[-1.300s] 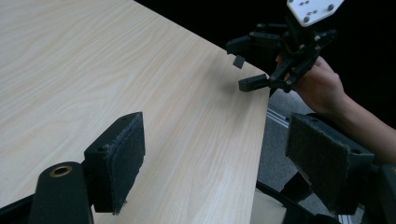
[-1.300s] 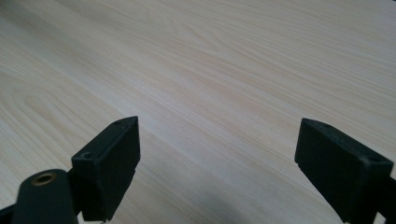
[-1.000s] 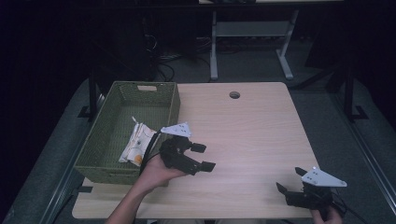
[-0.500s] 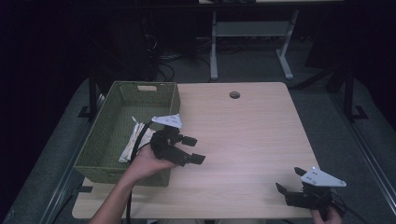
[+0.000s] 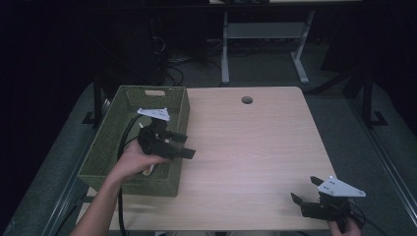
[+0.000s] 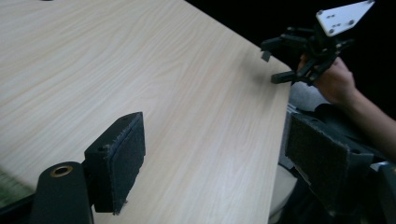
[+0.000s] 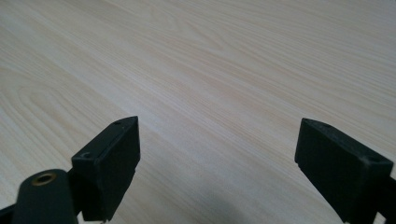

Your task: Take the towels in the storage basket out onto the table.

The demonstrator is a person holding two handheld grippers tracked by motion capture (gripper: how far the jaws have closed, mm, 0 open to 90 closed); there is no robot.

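Now we see the left hand-held gripper (image 5: 179,146), jaws wide apart and holding nothing, over the green basket's (image 5: 107,142) right rim at nine o'clock; the right hand-held gripper (image 5: 306,191) rests equally spread and unladen on the worktop (image 5: 246,142) at five o'clock.

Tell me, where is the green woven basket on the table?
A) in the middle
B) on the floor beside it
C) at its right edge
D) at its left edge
D: the high view shows the green basket along the table's left edge, beneath the left gripper.
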